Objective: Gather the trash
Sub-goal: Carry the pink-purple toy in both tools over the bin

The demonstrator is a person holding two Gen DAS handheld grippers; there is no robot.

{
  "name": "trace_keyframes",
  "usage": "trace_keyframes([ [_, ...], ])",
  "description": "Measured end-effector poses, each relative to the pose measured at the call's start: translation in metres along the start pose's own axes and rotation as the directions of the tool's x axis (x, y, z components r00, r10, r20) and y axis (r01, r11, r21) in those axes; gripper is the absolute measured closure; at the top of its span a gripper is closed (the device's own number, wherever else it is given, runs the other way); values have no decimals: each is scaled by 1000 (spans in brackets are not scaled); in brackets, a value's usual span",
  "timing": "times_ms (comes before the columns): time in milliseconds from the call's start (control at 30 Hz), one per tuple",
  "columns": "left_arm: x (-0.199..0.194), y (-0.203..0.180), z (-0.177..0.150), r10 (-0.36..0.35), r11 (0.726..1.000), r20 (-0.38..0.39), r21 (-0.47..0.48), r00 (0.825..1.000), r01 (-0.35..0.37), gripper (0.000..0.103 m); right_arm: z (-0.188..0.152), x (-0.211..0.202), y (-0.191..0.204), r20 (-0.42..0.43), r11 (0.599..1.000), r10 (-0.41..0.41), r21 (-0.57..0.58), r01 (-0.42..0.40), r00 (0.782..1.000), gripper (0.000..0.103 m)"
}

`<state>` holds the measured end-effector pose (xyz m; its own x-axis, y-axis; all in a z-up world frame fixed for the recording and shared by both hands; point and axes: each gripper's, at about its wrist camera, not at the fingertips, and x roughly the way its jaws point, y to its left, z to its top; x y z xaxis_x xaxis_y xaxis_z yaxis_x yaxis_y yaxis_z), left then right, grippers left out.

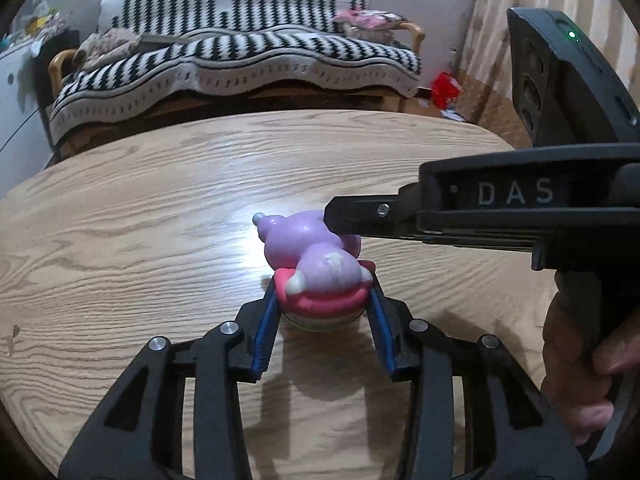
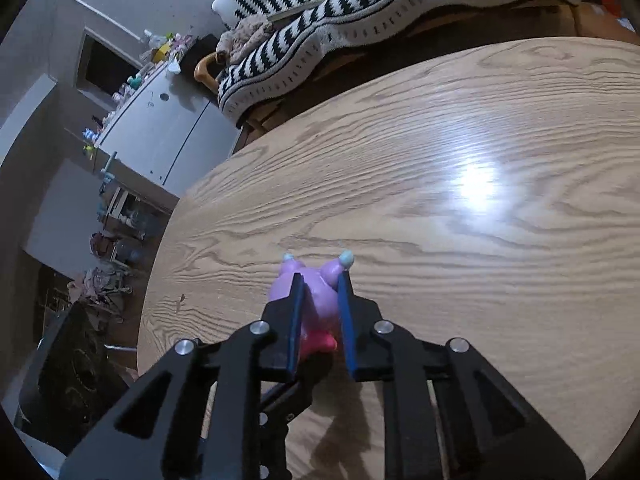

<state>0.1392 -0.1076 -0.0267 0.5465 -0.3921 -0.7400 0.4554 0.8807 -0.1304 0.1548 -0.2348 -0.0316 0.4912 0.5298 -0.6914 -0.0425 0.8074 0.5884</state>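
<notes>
A purple and pink animal toy [image 1: 316, 264] lies on the oval wooden table [image 1: 160, 208]. My left gripper [image 1: 324, 284] is closed on the toy's pink base, one blue pad on each side. My right gripper [image 2: 322, 284] comes in from the right and is closed on the toy's purple body [image 2: 320, 292]; its black finger shows in the left wrist view [image 1: 360, 216], lying over the toy. The toy's two small pale tips poke out past the right fingers.
A sofa with a black-and-white striped blanket [image 1: 248, 52] stands behind the table. A grey cabinet with clutter on top [image 2: 160, 120] stands to the left. A red item [image 1: 446, 86] lies on the floor at the back right.
</notes>
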Motion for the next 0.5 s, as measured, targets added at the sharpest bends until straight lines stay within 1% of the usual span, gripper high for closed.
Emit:
trace_keyframes([
  [100,-6,-26,1,-42,998,3,35,999,42,62,-12,-32,-13,36,999,-32,6,32,999,85],
  [133,-8,-41,1,-64,996,4,57,998,63,62,-14,-41,-18,46,999,-39,11,39,998,85],
  [267,-14,-92,-3,-127,983,0,136,992,125,63,-35,-97,-47,107,995,-95,54,89,990,85],
  [300,-15,-110,-5,-151,975,-3,161,988,150,63,-42,-111,-55,122,993,-109,68,101,987,85],
  [400,-16,-150,-10,-205,956,-18,209,979,204,63,-66,-159,-83,170,983,-160,117,141,972,85],
  [433,-17,-171,-14,-228,945,-27,235,973,228,63,-72,-170,-91,180,980,-174,129,152,968,85],
  [500,-18,-207,-21,-268,921,-46,282,962,270,63,-93,-204,-112,208,969,-216,169,183,954,85],
])
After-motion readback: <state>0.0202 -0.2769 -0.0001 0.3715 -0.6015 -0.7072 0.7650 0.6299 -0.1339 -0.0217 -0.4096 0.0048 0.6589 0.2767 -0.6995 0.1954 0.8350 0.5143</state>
